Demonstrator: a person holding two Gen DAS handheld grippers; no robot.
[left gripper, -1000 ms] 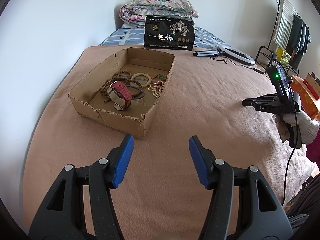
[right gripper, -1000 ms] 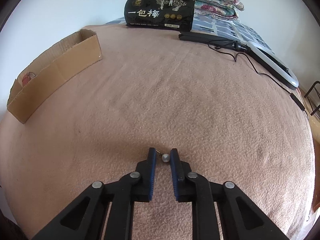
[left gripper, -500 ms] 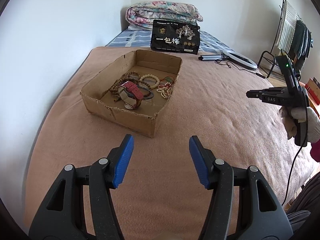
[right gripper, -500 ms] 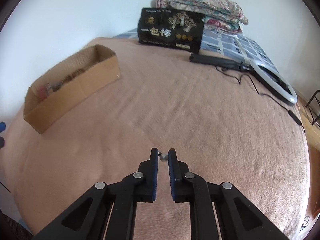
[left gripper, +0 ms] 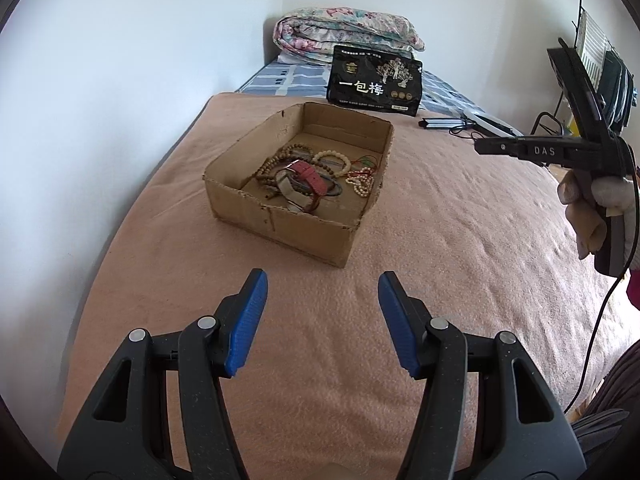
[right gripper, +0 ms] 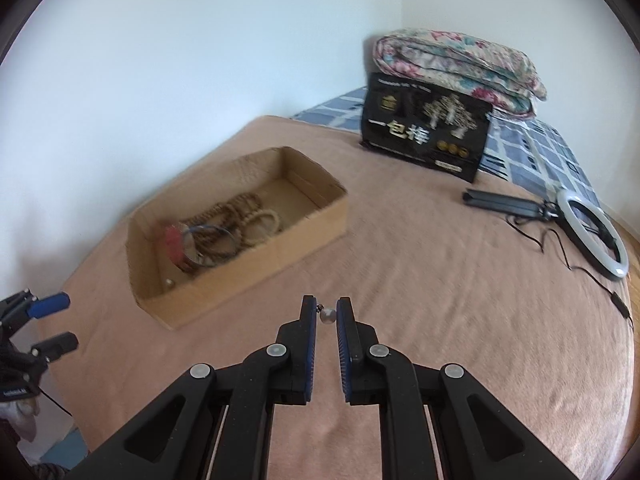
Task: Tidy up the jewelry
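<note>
right tool – pinched on small pearl bead, held above bed, near cardboard box for drop-in | left tool – blue pads apart, empty | bracelets, watch already in box

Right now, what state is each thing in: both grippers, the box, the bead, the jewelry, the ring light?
Right gripper: shut on the bead, held above the blanket.
Bead: pinched between the pads.
Left gripper: open, empty.
Box: open-topped, upright on the blanket.
Jewelry: piled inside the box.
Ring light: lying flat, whether lit cannot be told.
</note>
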